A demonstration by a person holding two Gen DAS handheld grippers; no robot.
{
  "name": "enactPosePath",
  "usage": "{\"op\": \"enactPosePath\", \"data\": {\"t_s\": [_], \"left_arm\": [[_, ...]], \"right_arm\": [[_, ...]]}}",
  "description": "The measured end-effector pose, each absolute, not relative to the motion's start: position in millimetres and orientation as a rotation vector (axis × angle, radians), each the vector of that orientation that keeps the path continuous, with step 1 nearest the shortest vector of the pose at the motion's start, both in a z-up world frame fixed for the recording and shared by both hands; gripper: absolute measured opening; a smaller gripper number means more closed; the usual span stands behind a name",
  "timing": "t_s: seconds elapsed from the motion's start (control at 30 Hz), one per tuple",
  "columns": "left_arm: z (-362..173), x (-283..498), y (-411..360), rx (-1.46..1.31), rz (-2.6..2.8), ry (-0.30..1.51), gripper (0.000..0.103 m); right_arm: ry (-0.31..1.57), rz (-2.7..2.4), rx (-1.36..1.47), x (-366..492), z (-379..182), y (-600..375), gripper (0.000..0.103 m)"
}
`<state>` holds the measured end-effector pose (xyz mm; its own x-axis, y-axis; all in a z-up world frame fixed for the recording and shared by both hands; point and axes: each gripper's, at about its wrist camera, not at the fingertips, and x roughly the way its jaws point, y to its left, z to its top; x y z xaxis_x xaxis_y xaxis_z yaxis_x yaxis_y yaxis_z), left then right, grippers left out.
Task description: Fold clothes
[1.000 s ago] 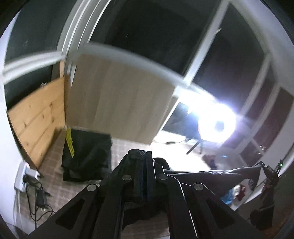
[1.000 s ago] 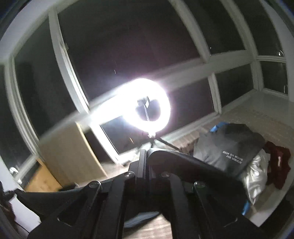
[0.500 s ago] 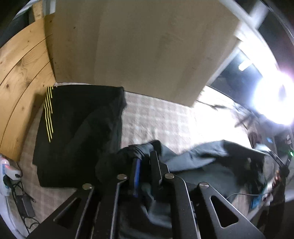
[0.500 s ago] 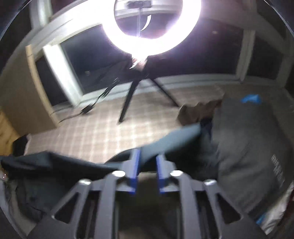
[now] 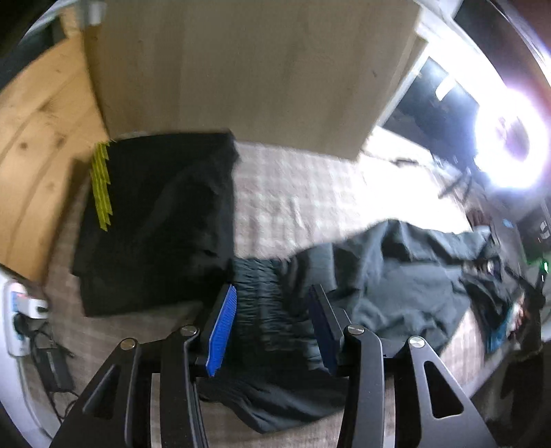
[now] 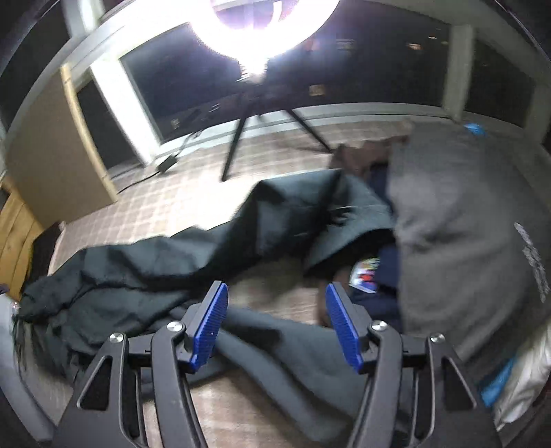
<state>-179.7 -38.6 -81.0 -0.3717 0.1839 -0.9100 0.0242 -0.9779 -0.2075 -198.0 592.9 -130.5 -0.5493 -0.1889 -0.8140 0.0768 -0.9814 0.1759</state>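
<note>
- The left gripper (image 5: 272, 306) has its blue-padded fingers spread wide with nothing pinched; the gathered waistband of the dark green garment (image 5: 385, 275) lies on the surface between and below them.
- The right gripper (image 6: 277, 310) is likewise spread wide and holds nothing, hanging above a fold of the same dark green garment (image 6: 193, 262), which sprawls crumpled from near left toward far right.
- Only the left wrist view shows the folded black garment (image 5: 155, 224) with yellow stripes, lying flat to the left of the green one, its edge just beside the waistband; a white power strip (image 5: 20, 310) with cables sits at the near left edge.
- Only the right wrist view shows the grey garment (image 6: 465, 234) heaped on the right, over navy and brown clothes, and the tripod legs (image 6: 234, 148) under the ring light (image 6: 265, 31).
- The surface is a pale checked covering (image 5: 292, 193). Behind it stand a light wooden cabinet (image 5: 248, 65) and knotty pine panelling (image 5: 38, 148) at far left, with dark, white-framed windows (image 6: 378, 69) at the far side.
</note>
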Motion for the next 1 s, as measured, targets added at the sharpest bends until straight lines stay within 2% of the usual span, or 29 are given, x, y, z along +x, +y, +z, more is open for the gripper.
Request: {"op": "enactPosePath", "data": {"t_s": [0.07,0.1,0.13,0.17,0.3,0.53,0.6,0.63,0.77,0.87,0.9,0.93,1.0], "left_arm": [[-89.7,-168.8,-27.6,-1.738,2.475,-0.232,0.041],[-93.9,-161.3,-24.1,-1.747,2.456,-0.242,0.041],[-98.1,-153.7,-20.8,-1.756,2.437,-0.255,0.041],[-105.2,-146.4,-18.3,-1.780,2.405,-0.279,0.041],[-130.7,-131.3,-6.2,-1.862,2.311,-0.281,0.041],[-156.7,-151.8,-12.5,-1.876,2.305,-0.420,0.041],[-158.1,-159.2,-18.3,-1.857,2.324,-0.467,0.031],[-157.0,-162.4,-21.4,-1.844,2.329,-0.492,0.015],[-144.4,-169.9,-30.6,-1.778,2.357,-0.542,0.012],[-128.6,-173.2,-30.3,-1.742,2.384,-0.505,0.011],[-123.3,-174.6,-29.6,-1.732,2.393,-0.490,0.011],[-118.9,-178.5,-30.6,-1.715,2.407,-0.483,0.011],[-110.8,-187.8,-31.9,-1.681,2.431,-0.463,0.011]], "right_arm": [[-0.162,-2.572,1.411,-202.4,-137.3,572.4,0.041],[-0.154,-2.542,1.414,-204.5,-140.7,562.2,0.022],[-0.145,-2.512,1.416,-206.7,-144.1,551.9,0.010],[-0.137,-2.482,1.418,-208.9,-147.5,541.7,0.010],[-0.056,-2.332,1.415,-221.3,-163.7,480.8,0.010],[0.119,-2.085,1.440,-233.5,-198.9,364.6,0.012],[0.144,-2.033,1.448,-232.9,-205.6,343.4,0.013],[0.162,-2.017,1.448,-232.4,-208.1,335.4,0.013],[0.239,-2.010,1.444,-237.0,-213.5,316.4,0.013],[0.175,-2.003,1.426,-246.9,-205.6,311.9,0.013],[0.179,-2.012,1.412,-248.8,-203.3,308.9,0.017],[0.190,-2.022,1.397,-250.8,-201.3,304.8,0.029],[0.242,-2.037,1.371,-254.4,-201.5,294.9,0.045]]}}
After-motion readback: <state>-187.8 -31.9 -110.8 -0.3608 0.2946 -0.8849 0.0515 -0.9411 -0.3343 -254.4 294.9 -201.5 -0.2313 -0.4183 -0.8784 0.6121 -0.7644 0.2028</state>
